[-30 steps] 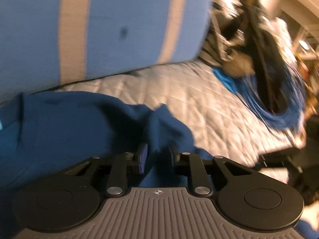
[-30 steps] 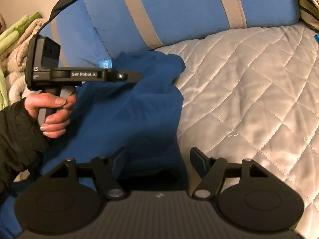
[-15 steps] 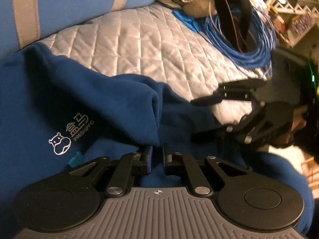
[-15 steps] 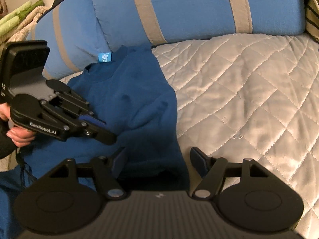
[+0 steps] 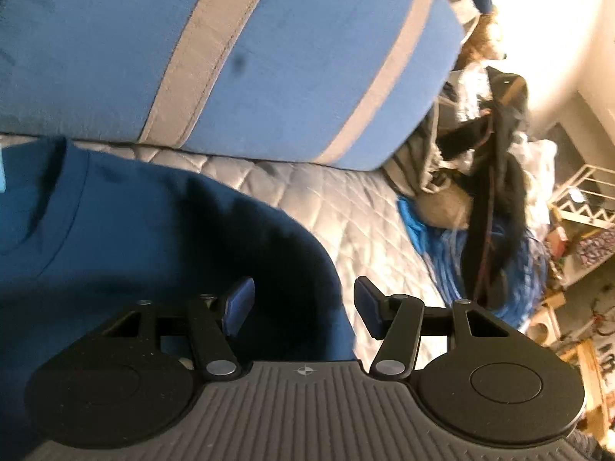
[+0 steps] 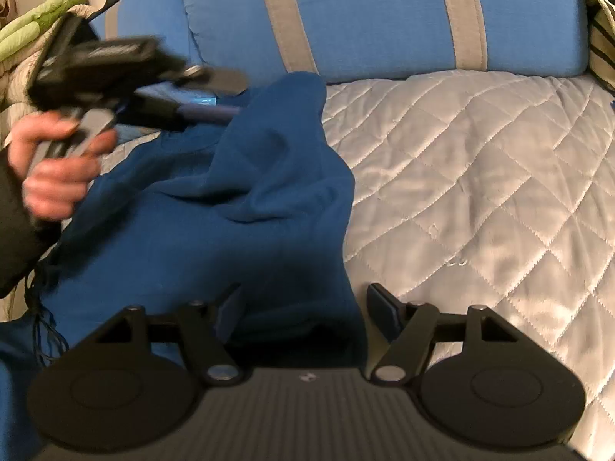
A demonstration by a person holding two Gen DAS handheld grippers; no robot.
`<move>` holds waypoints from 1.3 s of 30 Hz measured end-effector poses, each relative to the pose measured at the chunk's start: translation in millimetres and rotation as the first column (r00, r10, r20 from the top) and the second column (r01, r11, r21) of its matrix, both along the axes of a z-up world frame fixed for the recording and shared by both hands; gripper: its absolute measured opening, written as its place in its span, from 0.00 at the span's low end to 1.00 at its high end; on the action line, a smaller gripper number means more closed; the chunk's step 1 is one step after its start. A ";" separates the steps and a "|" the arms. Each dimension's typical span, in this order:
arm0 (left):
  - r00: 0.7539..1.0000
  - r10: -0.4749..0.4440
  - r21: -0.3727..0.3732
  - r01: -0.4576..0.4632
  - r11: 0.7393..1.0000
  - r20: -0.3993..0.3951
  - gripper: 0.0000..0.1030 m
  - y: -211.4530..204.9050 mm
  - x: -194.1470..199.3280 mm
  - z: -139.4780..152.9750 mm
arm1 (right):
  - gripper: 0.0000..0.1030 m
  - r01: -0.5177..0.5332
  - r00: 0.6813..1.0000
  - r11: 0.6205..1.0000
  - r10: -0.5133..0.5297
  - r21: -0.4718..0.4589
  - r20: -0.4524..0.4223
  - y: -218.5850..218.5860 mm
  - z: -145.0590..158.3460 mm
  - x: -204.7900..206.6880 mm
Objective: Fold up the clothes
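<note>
A dark blue sweatshirt [image 6: 238,207] lies on the grey quilted bed cover [image 6: 480,176], with a folded flap bunched along its right edge. In the left wrist view the sweatshirt [image 5: 134,238] fills the lower left, its collar toward the pillow. My left gripper [image 5: 303,303] is open and empty just above the garment's right edge. It also shows in the right wrist view [image 6: 153,80], blurred, held by a hand over the collar end. My right gripper [image 6: 303,315] is open and empty, with the garment's near edge between and below its jaws.
A long blue pillow with grey stripes [image 6: 384,19] lies along the head of the bed. A pile of dark clothes, bags and a coil of blue cable [image 5: 499,230] sits at the bed's right side. Green and cream bedding [image 6: 30,30] is at the far left.
My left gripper was shut on a fold of the sweatshirt, carried it across, then opened and lifted away toward the collar end. The flap now lies folded over. My right gripper stayed open in place.
</note>
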State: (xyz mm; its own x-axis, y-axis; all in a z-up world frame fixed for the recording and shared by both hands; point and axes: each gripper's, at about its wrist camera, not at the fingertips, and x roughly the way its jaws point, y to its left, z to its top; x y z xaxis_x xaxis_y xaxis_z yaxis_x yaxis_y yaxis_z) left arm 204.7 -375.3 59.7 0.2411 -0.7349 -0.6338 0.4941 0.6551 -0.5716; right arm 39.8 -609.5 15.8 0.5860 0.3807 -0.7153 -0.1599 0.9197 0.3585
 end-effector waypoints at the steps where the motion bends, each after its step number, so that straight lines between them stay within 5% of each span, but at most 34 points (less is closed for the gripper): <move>1: 1.000 -0.010 0.002 0.010 1.000 0.004 0.55 -6.4 3.0 -0.7 | 0.72 0.002 1.000 1.000 -0.002 0.000 0.001 0.3 -0.1 -0.3; 4: 0.999 -0.022 0.014 0.021 1.000 0.023 0.54 -21.6 8.4 1.2 | 0.72 0.007 1.000 1.000 -0.007 0.000 0.003 1.2 -0.2 -1.5; 5: 0.999 -0.026 0.019 0.026 0.999 0.030 0.39 -26.7 9.7 1.7 | 0.72 0.006 1.000 1.000 -0.006 -0.003 0.004 1.2 0.2 -2.2; 6: 0.999 -0.039 0.030 0.038 0.999 0.037 0.11 -33.2 10.9 1.6 | 0.71 0.004 1.000 1.000 -0.004 -0.008 0.005 1.7 0.3 -2.5; 7: 0.998 -0.048 0.047 0.045 0.998 0.046 0.05 -37.8 12.4 1.1 | 0.71 0.001 1.000 1.000 -0.001 -0.016 0.003 2.6 0.3 -2.7; 13: 0.989 0.011 0.143 -0.032 0.989 0.147 0.04 -55.3 34.0 -4.2 | 0.48 0.009 1.000 1.000 -0.008 -0.016 0.021 3.7 -0.6 -9.3; 15: 0.987 0.015 0.169 -0.043 0.985 0.162 0.04 -64.1 42.6 -9.4 | 0.28 0.016 0.999 1.000 -0.017 0.005 0.029 1.0 -2.4 -14.0; 17: 0.983 0.012 0.199 -0.049 0.979 0.183 0.03 -73.0 43.4 -16.1 | 0.19 0.028 0.999 0.999 -0.029 0.037 0.038 -3.5 -3.0 -18.9; 29: 0.966 0.089 0.220 -0.144 0.965 0.244 0.07 -79.3 44.6 -28.5 | 0.16 0.014 0.998 0.999 -0.016 0.038 0.058 -11.5 1.9 -37.6; 32: 0.956 0.109 0.228 -0.174 0.958 0.271 0.12 -66.8 42.0 -14.5 | 0.19 -0.015 0.998 0.998 0.018 -0.054 0.059 -8.3 9.2 -45.4; 33: 0.952 0.112 0.235 -0.182 0.955 0.285 0.27 -62.2 40.4 -9.0 | 0.24 -0.023 0.998 0.996 0.028 -0.083 0.061 -7.6 12.2 -48.9; 36: 0.937 0.120 0.238 -0.205 0.949 0.329 0.49 -39.2 31.5 10.6 | 0.63 -0.038 0.996 0.993 0.047 -0.113 0.078 -9.3 26.2 -59.8; 39: 0.925 0.132 0.245 -0.229 0.942 0.357 0.57 -9.4 19.6 30.2 | 0.82 -0.029 0.991 0.987 0.049 -0.156 0.124 -8.2 44.6 -67.4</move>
